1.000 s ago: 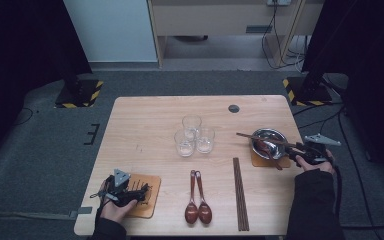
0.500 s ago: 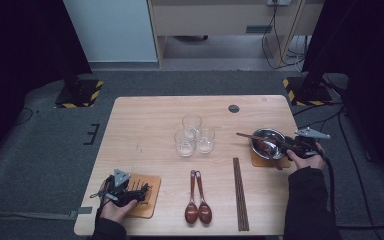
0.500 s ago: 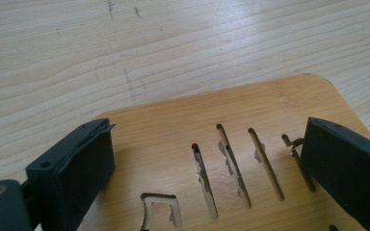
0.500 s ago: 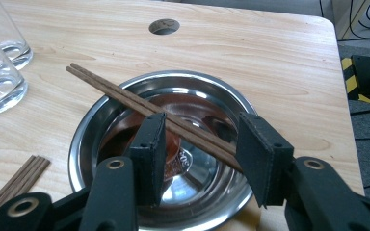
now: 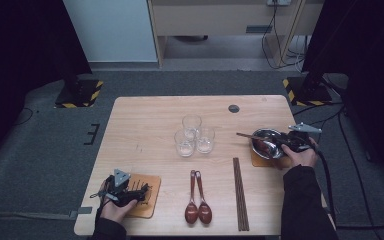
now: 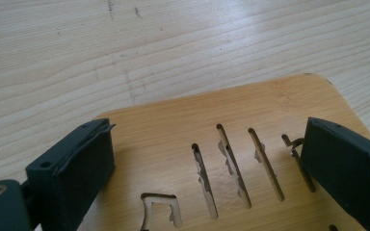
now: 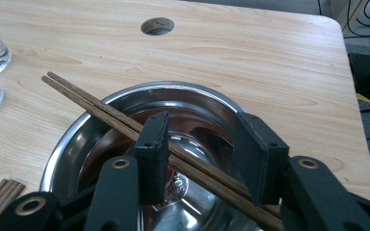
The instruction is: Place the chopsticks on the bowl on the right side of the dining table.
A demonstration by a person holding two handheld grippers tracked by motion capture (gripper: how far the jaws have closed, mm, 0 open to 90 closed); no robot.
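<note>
Chopsticks (image 7: pixel 125 126), a brown pair, lie slantwise across the rim of the steel bowl (image 7: pixel 72 139) at the right side of the counter (image 5: pixel 145 120), their tips reaching out past the rim toward the glasses. My right gripper (image 7: pixel 200 161) straddles them over the bowl: the pair passes between the jaws, which have just been closing, yet a gap shows on either side and neither pad presses on the wood. From the high view the bowl (image 5: pixel 260 137) sits on a wooden coaster (image 5: pixel 258 160) near the right edge, my right gripper (image 5: pixel 285 144) hanging just over it.

Three glasses (image 5: pixel 195 134) cluster mid-counter. Nearer me, a second pair of chopsticks (image 5: pixel 240 192) lies straight beside two wooden spoons (image 5: pixel 197 197).

At the near left corner my left gripper (image 6: pixel 207 168) rests low over a slotted wooden coaster (image 6: pixel 250 110), jaws spread wide with the coaster's slots showing between them, gripping nothing. In the high view that gripper (image 5: pixel 130 192) lies on the coaster (image 5: pixel 147 197).
</note>
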